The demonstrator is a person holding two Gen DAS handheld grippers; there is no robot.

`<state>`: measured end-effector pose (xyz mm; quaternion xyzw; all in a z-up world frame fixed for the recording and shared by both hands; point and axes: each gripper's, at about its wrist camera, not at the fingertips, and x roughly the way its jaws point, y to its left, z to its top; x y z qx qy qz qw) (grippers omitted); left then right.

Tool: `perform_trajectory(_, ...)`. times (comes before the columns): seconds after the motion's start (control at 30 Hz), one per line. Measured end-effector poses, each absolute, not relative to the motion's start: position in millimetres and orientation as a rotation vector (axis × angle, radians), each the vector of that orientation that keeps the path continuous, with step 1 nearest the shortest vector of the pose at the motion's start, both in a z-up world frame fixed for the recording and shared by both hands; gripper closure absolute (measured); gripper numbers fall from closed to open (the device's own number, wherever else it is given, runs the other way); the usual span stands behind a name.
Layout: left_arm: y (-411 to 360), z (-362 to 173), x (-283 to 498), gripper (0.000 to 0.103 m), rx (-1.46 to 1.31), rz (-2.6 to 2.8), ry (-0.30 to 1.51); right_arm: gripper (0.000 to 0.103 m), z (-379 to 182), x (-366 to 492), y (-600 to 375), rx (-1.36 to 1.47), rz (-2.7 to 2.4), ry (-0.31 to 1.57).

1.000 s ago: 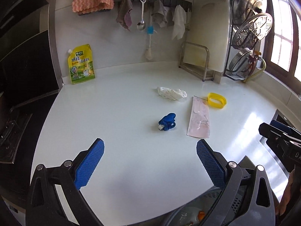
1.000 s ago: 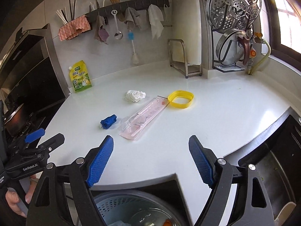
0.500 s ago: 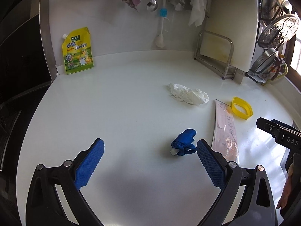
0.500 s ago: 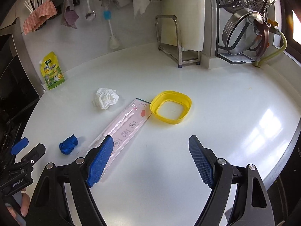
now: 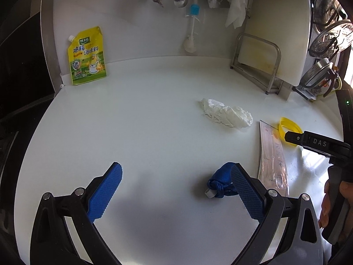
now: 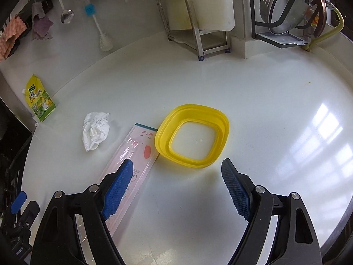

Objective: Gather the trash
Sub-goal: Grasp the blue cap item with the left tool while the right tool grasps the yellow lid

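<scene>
Both grippers' jaws gape empty: left gripper (image 5: 174,190) beside the blue wad (image 5: 218,184), right gripper (image 6: 176,185) short of the yellow ring (image 6: 192,138) on the table (image 6: 275,114). Either could skid away if nudged.

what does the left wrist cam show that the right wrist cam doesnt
Only the left wrist view shows the blue knotted scrap beside the left gripper. Only the right wrist view shows the right gripper straight on, open near the yellow ring. Both show the crumpled tissue, pink wrapper and seasoning pouch.
</scene>
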<state>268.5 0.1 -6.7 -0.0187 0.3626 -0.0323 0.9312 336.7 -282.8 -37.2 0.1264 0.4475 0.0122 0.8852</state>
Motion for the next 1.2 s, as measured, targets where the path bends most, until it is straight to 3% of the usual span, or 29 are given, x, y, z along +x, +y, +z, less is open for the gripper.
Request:
perform_trajectory(0.57,-8.1,-5.1,273.4,0.006,-0.016,-0.072,0.746,0.025,-42.5,362.2,-277.8,0.199,-0.079,0.938)
perform_trajectory(0.63,-8.6,-4.5,273.3,0.006,-0.014,-0.069,0.748,0.034,-41.2,360.9,-274.9,0.166,-0.079,0.932)
perform_trajectory(1.2,-18.1,-11.1,266.5,0.006,-0.005,-0.095,0.792,0.035,-37.2,326.0,-302.7,0.207,-0.040,0.896)
